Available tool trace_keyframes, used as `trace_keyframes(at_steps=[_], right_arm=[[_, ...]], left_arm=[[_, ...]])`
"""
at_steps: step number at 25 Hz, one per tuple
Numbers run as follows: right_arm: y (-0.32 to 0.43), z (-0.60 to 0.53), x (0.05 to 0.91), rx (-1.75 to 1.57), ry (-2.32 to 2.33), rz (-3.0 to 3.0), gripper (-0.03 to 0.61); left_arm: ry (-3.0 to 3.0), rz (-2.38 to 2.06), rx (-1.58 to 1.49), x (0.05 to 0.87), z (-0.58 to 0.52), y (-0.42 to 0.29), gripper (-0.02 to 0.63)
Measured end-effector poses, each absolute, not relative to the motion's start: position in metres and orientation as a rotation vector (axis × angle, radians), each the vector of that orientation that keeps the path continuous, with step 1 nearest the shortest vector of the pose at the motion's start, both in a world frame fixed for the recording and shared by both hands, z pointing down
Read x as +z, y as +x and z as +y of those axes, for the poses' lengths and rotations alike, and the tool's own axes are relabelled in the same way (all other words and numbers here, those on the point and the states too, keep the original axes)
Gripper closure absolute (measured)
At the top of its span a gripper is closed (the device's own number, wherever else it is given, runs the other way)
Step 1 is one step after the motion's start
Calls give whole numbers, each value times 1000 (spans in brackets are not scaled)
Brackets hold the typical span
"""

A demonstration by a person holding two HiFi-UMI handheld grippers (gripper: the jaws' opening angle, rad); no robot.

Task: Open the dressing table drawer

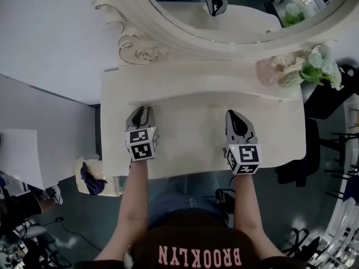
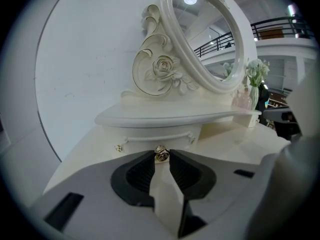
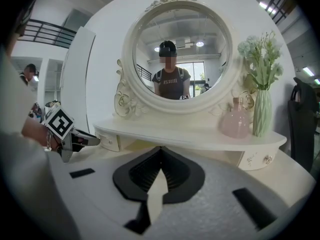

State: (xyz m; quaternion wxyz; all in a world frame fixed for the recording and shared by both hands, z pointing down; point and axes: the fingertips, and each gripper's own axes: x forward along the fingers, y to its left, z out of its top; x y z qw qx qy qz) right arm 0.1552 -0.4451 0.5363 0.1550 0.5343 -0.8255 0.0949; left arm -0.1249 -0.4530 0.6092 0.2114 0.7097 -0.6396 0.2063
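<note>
Cream worktop (image 1: pixel 196 144); gold knob (image 2: pixel 161 154) between black pads (image 2: pixel 140 173) of left claw (image 2: pixel 161 157); pink bottle (image 3: pixel 236 122), pale-green vase (image 3: pixel 261 115) (whitish flowers (image 3: pixel 260 51)) beyond right claw (image 3: pixel 160 148).

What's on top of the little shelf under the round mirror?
A pink bottle and a green vase of flowers stand at the right end of the shelf. The drawers below are shut, their insides hidden.

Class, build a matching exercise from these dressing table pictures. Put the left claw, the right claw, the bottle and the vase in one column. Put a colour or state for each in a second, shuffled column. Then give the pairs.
Column one:
1. left claw
2. right claw
3. bottle
4. vase

Column two:
A. pale green
B. shut and empty
C. pink
D. closed on the gold drawer knob

Pairs: 1-D, 2-B, 3-C, 4-A
</note>
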Motion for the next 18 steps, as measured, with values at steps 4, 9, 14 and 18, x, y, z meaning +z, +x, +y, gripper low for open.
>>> trace_keyframes(at_steps=[4,9,14,18], right_arm=[[156,-437,535,272,1541,-2362,580],[158,-426,535,279,1553,-2354,580],[159,-417,535,280,1567,-2351,580],[160,-409,536,284,1573,-2346,580]], left_arm=[[1977,-1771,579,609,-448,-124,528],[1970,-1762,590,610,-441,-122,528],[1972,-1751,598,612,-433,-119,528],[1974,-1747,600,612,-427,-118,528]])
